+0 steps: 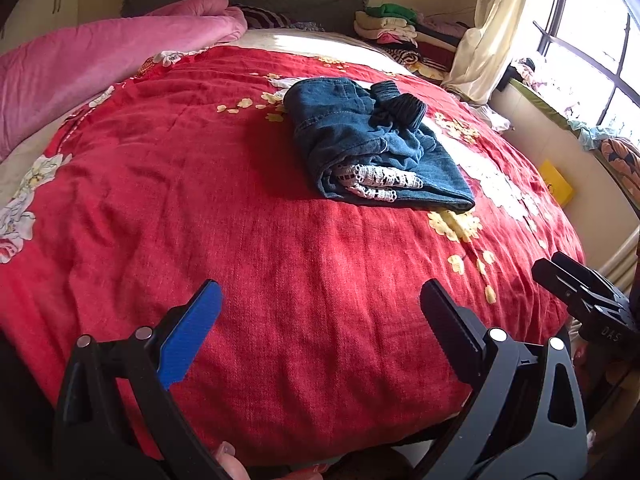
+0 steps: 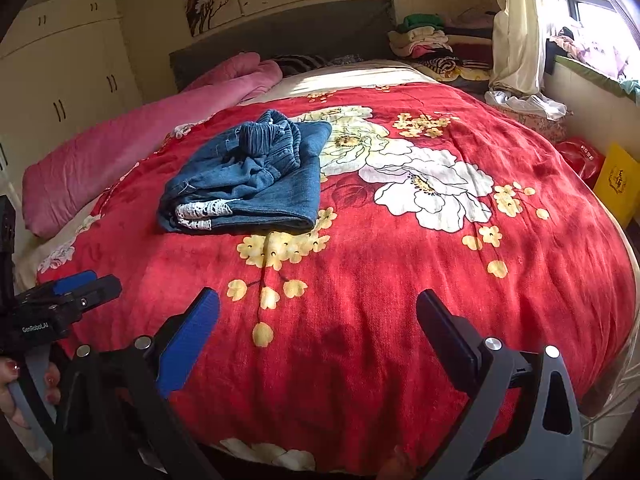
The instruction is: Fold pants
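Blue denim pants [image 1: 372, 144] with white lace trim lie folded in a compact bundle on the red floral bedspread [image 1: 240, 240]. They also show in the right wrist view [image 2: 248, 176], on the bedspread [image 2: 400, 300]. My left gripper [image 1: 320, 308] is open and empty, held over the near part of the bed, well short of the pants. My right gripper [image 2: 318, 312] is open and empty too, near the front edge. Each gripper shows at the other view's edge: the right gripper [image 1: 576, 292], the left gripper [image 2: 72, 296].
A rolled pink quilt [image 1: 100, 64] lies along the bed's left side. Stacked folded clothes [image 1: 400, 32] sit at the head right, by a curtain [image 1: 488, 28] and window. A yellow box [image 2: 618, 184] and red bag [image 2: 580, 156] stand beside the bed's right edge.
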`<move>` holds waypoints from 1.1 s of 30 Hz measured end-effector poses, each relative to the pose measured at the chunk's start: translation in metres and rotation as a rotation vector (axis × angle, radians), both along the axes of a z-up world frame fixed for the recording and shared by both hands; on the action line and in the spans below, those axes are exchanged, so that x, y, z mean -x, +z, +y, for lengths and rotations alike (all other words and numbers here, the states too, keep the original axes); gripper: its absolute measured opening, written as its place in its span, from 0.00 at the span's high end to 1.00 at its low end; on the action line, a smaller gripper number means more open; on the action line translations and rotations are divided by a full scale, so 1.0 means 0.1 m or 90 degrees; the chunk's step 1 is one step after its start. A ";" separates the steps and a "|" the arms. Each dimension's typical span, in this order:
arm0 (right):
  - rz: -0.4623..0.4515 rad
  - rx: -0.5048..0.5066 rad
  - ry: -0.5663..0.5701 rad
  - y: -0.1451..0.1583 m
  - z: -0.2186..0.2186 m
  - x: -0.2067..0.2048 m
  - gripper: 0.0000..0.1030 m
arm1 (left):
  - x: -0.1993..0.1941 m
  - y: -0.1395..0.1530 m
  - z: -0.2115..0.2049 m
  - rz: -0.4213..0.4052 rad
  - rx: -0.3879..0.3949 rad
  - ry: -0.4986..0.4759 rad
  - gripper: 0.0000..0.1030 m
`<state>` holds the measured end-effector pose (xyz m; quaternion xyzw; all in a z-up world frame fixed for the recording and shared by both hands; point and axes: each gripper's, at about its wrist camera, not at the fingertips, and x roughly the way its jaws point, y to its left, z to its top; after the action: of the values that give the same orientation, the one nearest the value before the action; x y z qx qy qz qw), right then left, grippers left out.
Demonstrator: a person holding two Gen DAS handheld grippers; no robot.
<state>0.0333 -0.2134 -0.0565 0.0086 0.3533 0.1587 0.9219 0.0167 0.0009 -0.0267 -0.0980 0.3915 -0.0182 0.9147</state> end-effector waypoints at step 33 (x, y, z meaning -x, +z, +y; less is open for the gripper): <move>0.001 0.008 0.000 0.03 0.02 0.01 0.05 | 0.01 0.06 0.01 -0.006 -0.015 0.004 0.09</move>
<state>0.0326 -0.2116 -0.0531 0.0027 0.3551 0.1567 0.9216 0.0162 0.0017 -0.0210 -0.0883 0.3870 -0.0110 0.9178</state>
